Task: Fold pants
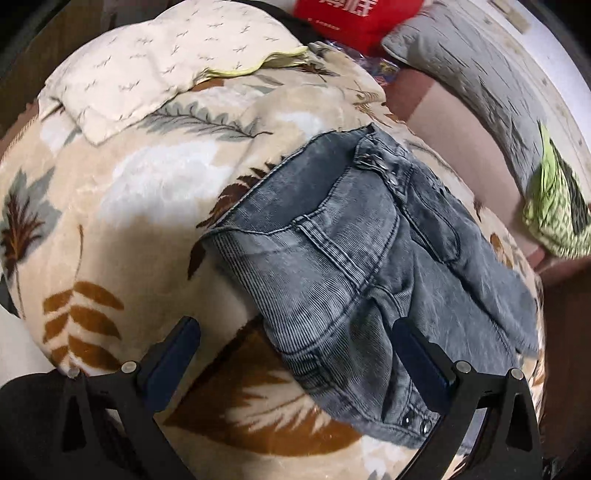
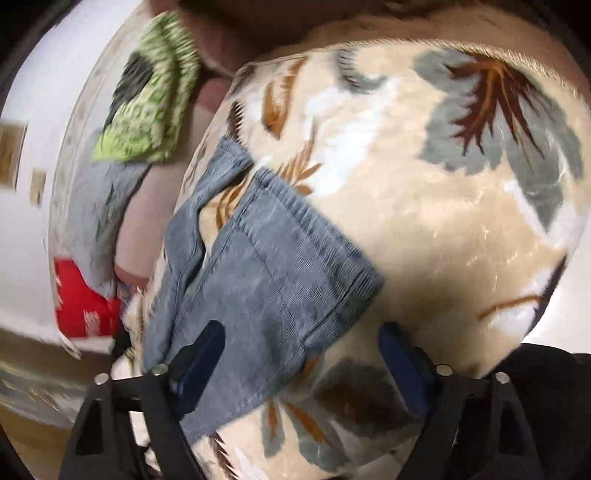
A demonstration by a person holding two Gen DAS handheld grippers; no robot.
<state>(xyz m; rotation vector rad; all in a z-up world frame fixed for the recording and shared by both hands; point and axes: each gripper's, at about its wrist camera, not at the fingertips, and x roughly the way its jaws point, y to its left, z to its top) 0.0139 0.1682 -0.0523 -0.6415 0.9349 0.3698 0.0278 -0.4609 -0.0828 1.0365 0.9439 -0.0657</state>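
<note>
Both grippers hung spread wide, gripping nothing: left gripper (image 1: 295, 354) over the pants (image 1: 354, 258) waistband, right gripper (image 2: 301, 354) over the hems.

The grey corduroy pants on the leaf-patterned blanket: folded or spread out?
Folded: the grey corduroy pants lie doubled into a compact stack, layered edges showing.

pants (image 1: 354, 258): waist end w/ snaps partly hidden behind left gripper's (image 1: 295, 350) right finger
red item (image 1: 351, 18): cut off at top edge, print unreadable
right wrist view: blurred; green cloth (image 2: 147, 99) smeared
</note>
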